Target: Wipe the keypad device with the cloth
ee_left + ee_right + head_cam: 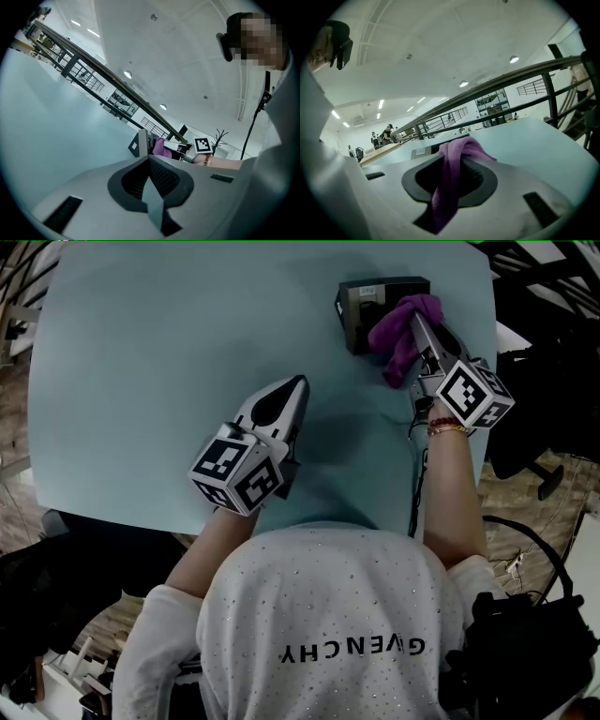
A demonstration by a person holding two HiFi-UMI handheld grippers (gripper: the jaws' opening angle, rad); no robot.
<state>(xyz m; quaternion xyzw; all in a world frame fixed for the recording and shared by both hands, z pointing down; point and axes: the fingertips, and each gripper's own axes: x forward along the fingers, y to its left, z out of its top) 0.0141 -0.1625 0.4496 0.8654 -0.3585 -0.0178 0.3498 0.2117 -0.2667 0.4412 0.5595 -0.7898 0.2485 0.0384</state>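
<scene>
Person in a white top [328, 615] at the near edge of a pale blue table [141, 381], w/ a gripper in each hand.

L gripper [298, 385] is closest, near table centre, well apart from the device. Marker cube [236, 470] sits at the hand end, tips point away from the person. In its own view the jaws [149, 159] meet at the tips w/ nothing between them: clenched, empty. It's low over the table; can't tell if it touches.

R gripper [415, 322] is further out on the R side, forearm stretched along the table edge, bracelet [448, 428] on the wrist, cube [475, 395] just past it. Jaws are clamped on a purple cloth [398, 334]. R gripper view shows the cloth [447, 183] pinched between the pads, bunched over the tips [457, 145] and trailing down through the gap.

Cloth lies on the R part of the keypad device [370, 301], one end hanging off toward the person. Device is a dark box near the far R of the table. It's also visible behind the cloth in the R gripper view [423, 151], and small in the L gripper view [140, 143] w/ the cloth [161, 146] against it.

Black cable [415, 486] runs off the near R table edge. Beyond the table: dark railing [506, 82], ceiling lights, a few ppl far off [386, 133].
</scene>
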